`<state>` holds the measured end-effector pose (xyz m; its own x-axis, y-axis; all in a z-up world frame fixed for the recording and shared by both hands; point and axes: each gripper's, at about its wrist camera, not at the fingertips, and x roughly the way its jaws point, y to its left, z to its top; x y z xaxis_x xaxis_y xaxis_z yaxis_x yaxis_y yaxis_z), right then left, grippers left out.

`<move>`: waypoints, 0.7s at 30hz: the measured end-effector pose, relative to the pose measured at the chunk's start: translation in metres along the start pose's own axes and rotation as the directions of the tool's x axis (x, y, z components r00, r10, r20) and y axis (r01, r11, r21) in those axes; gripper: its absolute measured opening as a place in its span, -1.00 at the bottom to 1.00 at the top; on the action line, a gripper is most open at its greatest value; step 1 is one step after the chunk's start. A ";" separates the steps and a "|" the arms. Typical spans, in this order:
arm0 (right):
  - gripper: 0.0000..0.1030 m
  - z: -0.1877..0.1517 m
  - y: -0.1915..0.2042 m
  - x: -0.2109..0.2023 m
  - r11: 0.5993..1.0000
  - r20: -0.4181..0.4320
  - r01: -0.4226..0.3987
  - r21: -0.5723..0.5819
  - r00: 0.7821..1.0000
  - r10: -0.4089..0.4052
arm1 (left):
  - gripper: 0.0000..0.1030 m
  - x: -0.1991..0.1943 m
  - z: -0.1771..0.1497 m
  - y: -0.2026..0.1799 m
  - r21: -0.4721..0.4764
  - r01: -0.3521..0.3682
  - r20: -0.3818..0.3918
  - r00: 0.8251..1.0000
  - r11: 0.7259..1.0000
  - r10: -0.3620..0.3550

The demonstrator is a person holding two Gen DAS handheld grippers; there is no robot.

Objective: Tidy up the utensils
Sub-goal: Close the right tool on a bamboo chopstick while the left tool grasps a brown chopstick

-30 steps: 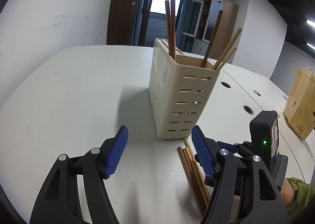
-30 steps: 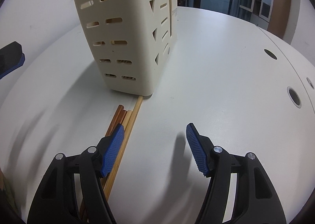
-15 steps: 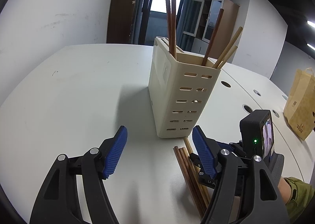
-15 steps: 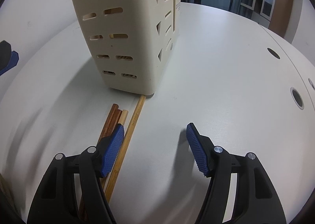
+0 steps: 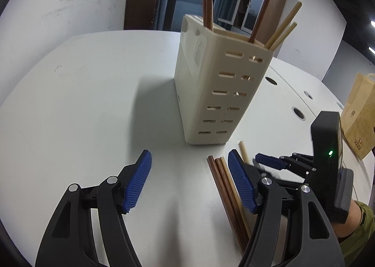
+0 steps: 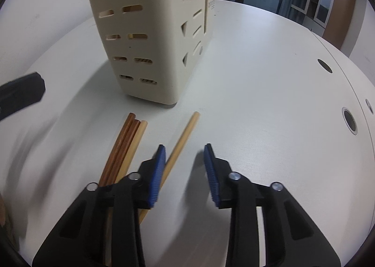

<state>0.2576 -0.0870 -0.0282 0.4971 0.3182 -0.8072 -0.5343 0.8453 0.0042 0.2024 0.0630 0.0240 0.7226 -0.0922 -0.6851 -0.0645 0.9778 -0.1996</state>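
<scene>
A cream slotted utensil holder (image 5: 218,93) stands on the white table with brown and pale chopsticks upright in it. In front of it lie loose chopsticks (image 5: 225,187): two brown and one pale side by side (image 6: 126,147), and a single pale chopstick (image 6: 185,135) apart to their right. My right gripper (image 6: 185,156) is over that single chopstick with its jaws closing. The stick runs along and under the left finger (image 6: 157,173), and the right pad is clear of it. My left gripper (image 5: 188,161) hovers open before the holder (image 6: 145,39), holding nothing. The bundle lies beside its right finger (image 5: 241,184).
A brown paper bag (image 5: 358,116) stands at the far right of the table. Round cable holes (image 6: 349,121) dot the table's right side. Cabinets and a doorway are at the back of the room. A sleeve (image 5: 358,229) shows behind the right gripper (image 5: 269,161).
The right jaws have narrowed a lot. The single pale chopstick has slid away from the bundle and off the holder's base, toward the right. The left gripper has sunk slightly toward the table.
</scene>
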 end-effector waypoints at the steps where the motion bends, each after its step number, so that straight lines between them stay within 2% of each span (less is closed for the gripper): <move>1: -0.61 0.000 -0.002 0.000 1.000 0.000 0.000 0.007 1.000 0.000 | 0.29 0.002 -0.001 0.000 0.001 0.005 -0.013 1.000 1.000 -0.005; 10: -0.84 0.009 -0.019 0.004 0.999 -0.014 -0.030 0.044 0.999 0.030 | 0.21 0.035 -0.017 -0.014 0.054 0.006 -0.130 0.992 0.999 0.001; 14: -0.86 0.011 -0.024 0.006 0.996 -0.024 -0.056 0.069 0.998 0.058 | 0.18 0.048 -0.024 -0.024 0.086 0.009 -0.171 0.985 0.996 0.006; 21: -0.86 0.010 -0.023 0.003 0.996 -0.023 -0.056 0.072 0.998 0.058 | 0.17 0.059 -0.033 -0.031 0.124 -0.012 -0.206 0.978 0.992 0.038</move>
<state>0.2785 -0.1015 -0.0248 0.4495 0.3567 -0.8190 -0.5110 0.8546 0.0918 0.2244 0.0206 -0.0331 0.5623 -0.0922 -0.8218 0.0123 0.9946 -0.1032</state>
